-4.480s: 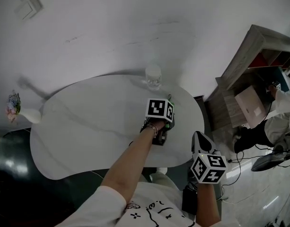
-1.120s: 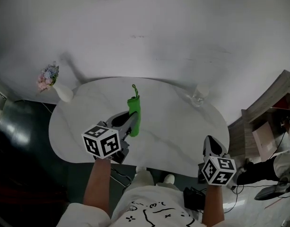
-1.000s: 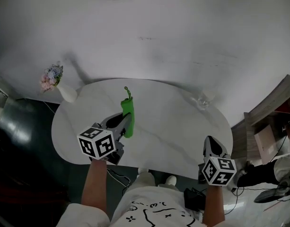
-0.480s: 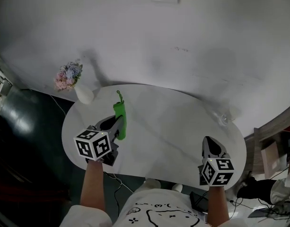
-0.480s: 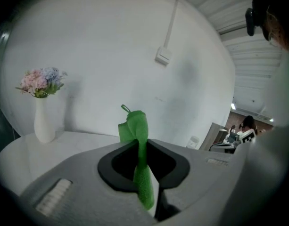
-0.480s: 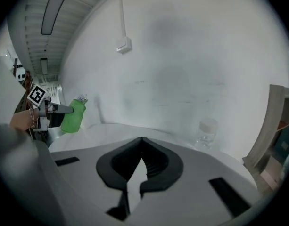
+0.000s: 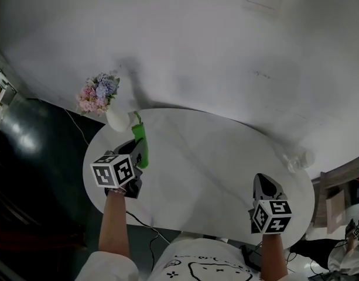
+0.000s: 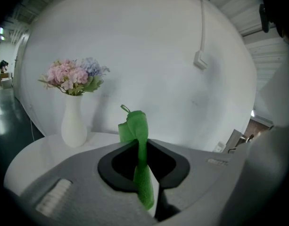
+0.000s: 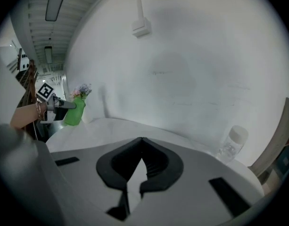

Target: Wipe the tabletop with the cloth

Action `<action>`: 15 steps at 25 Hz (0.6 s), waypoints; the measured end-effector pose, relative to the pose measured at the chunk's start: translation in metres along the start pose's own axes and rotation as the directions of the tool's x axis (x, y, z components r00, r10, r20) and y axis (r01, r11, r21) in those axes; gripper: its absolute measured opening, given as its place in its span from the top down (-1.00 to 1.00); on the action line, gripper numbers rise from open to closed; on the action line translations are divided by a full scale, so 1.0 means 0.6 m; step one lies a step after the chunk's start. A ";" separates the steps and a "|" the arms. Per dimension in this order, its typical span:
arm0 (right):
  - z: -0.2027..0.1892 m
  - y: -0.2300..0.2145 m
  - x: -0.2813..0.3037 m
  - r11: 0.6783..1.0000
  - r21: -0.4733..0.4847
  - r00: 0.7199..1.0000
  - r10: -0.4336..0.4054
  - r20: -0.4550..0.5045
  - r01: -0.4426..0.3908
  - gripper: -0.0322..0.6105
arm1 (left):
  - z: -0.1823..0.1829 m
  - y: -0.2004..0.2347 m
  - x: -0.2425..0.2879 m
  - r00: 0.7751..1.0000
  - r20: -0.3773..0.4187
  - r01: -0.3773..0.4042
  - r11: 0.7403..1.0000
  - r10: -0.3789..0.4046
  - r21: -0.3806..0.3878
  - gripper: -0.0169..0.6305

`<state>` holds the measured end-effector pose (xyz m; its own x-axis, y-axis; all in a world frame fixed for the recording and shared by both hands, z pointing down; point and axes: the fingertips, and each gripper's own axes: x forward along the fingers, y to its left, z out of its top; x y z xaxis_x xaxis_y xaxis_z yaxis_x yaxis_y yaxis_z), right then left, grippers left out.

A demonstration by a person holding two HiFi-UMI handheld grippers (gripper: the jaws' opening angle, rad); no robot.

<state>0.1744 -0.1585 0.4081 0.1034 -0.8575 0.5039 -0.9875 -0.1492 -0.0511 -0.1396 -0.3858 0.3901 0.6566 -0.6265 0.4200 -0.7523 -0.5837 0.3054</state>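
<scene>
One cloth (image 8: 136,125) in left hand-held gripper (image 8: 140,147), bottle (image 9: 230,144) in right gripper view

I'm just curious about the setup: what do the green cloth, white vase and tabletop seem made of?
The green cloth: soft fabric, matte; it folds and droops and has a small hanging loop. The white vase: probably ceramic, smooth and evenly white, though plastic is possible. The tabletop: pale and smooth with faint grey veins, like marble or a marble-look slab; I cannot tell which.
</scene>
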 end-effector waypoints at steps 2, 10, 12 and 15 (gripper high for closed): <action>-0.002 0.010 0.015 1.000 -0.005 1.000 -0.002 -0.017 0.002 0.90 | 0.001 0.034 0.016 0.999 -0.017 -0.034 0.999 0.034 0.013 0.80; -0.019 0.053 0.070 1.000 0.000 0.997 0.031 -0.070 -0.031 0.90 | 0.003 0.138 0.096 0.980 -0.070 -0.177 0.978 0.185 0.110 0.80; -0.017 0.061 0.079 0.999 -0.008 0.997 0.039 -0.072 -0.039 0.90 | 0.000 0.157 0.119 0.971 -0.084 -0.211 0.968 0.223 0.136 0.80; -0.015 0.067 0.093 0.999 -0.016 0.996 0.042 -0.078 -0.044 0.90 | -0.010 0.189 0.152 0.945 -0.112 -0.286 0.942 0.308 0.178 0.80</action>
<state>0.1392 -0.2082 0.4419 0.0522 -0.8223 0.5667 -0.9928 -0.1039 -0.0594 -0.1656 -0.5062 0.4682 0.3822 -0.7137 0.5870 -0.8867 -0.4622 0.0153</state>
